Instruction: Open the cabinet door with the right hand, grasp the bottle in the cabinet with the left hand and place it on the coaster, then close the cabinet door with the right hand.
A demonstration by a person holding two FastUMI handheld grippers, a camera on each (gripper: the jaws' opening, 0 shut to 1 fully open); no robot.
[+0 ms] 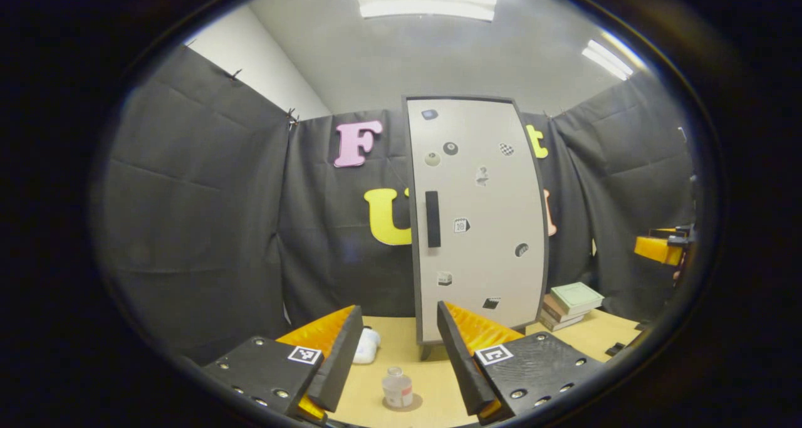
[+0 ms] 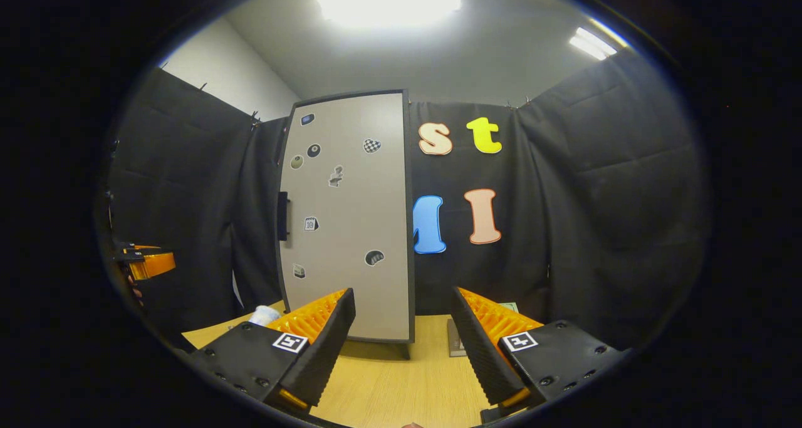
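Left gripper view, lowest part of frame: the left gripper has its jaws spread wide, with nothing between them. In the gap, at bottom centre, a small clear bottle with a pale cap stands upright on a round coaster, which shows as a darker disc under and around its base. Both rest on the light wooden table.

A little farther off, just left of centre and partly hidden behind the left-hand finger, a white rounded object lies on the table; what it is cannot be told.

Behind the bottle, at centre frame, the cabinet door stands closed. It is a pale grey panel with a dark edge, dotted with small stickers, and a dark vertical handle sits near its left edge. At the lower right of the cabinet, a stack of books lies on the table, with the green one on top.

At the far right edge of that view, the right gripper hangs in the air, well apart from the cabinet.

Right gripper view: the right gripper is also spread wide and empty above the bare table. The cabinet door stands left of centre, its handle on its left edge. The left gripper shows at the far left edge.
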